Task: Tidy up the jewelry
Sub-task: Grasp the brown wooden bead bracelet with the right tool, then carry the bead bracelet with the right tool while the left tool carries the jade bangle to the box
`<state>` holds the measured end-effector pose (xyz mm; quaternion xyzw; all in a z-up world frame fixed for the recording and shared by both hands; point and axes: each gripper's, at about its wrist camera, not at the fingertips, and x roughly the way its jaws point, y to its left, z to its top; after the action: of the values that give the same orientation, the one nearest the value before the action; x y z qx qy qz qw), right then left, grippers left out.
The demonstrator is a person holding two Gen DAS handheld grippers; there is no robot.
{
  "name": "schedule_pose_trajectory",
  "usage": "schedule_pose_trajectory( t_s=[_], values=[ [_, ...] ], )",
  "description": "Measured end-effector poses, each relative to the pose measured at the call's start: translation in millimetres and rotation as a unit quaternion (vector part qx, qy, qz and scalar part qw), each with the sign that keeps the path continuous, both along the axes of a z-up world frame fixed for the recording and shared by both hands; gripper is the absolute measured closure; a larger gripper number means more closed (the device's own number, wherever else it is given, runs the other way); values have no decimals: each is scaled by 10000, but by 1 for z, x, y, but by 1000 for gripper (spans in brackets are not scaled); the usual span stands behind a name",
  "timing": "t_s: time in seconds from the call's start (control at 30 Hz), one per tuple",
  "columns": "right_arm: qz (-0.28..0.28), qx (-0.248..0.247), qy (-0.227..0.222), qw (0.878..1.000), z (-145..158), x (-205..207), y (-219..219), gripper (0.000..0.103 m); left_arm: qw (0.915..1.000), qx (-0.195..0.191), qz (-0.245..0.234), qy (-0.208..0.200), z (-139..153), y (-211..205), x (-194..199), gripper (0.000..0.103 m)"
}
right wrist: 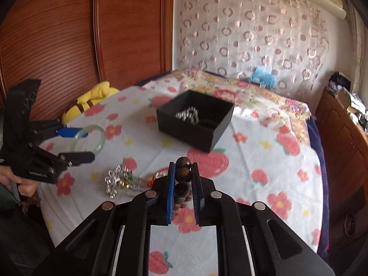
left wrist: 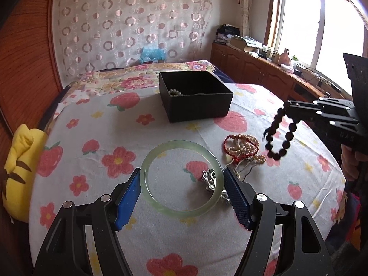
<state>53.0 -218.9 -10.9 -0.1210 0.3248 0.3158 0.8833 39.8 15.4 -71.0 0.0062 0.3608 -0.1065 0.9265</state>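
Note:
A pale green jade bangle [left wrist: 161, 209] sits across the blue pads of my left gripper [left wrist: 181, 172], which is shut on it just above the flowered sheet. From the right wrist view, the same bangle [right wrist: 101, 138] sticks out of that gripper [right wrist: 88, 144]. My right gripper [right wrist: 183, 164] is shut on a dark brown bead bracelet [right wrist: 183, 172]. Its loop [left wrist: 279, 138] hangs below the gripper [left wrist: 287, 107] over the bed. A black open box [left wrist: 195, 96] [right wrist: 195, 124] with beaded pieces inside stands further back.
Loose jewelry lies on the sheet: a red cord with pearl strands [left wrist: 241, 147] and a silver chain [left wrist: 209, 179] [right wrist: 115, 180]. A yellow plush toy [left wrist: 20, 172] rests at the bed's left edge by the wooden wardrobe [right wrist: 69, 34]. Wooden cabinets [left wrist: 253, 66] run under the window.

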Motion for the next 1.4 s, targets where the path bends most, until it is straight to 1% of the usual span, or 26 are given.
schedule_pose_trajectory(
  t_s=[0.3,0.4,0.57,0.67,1.0,1.17,1.4],
  values=[
    [-102,97,-334,9993,36,19,-2,88,9997,-16,-88,-210,17,-7,13,35],
    [-101,158,-331,9993,42,30,0,88,9995,-21,-120,-280,24,-9,20,35],
    [-93,208,-293,9993,45,49,3,88,9994,-32,-151,-303,32,-12,36,35],
    [-83,302,-224,9993,46,62,5,88,9996,-69,-153,-244,36,-13,46,35],
    [174,466,-145,9987,60,99,23,88,9996,-49,-249,-132,50,-17,91,35],
    [182,495,-105,9986,61,124,33,88,9997,-51,-231,-78,52,-13,113,35],
    [149,539,49,9984,52,157,43,88,9997,1,-254,33,49,-13,137,35]
  ],
)
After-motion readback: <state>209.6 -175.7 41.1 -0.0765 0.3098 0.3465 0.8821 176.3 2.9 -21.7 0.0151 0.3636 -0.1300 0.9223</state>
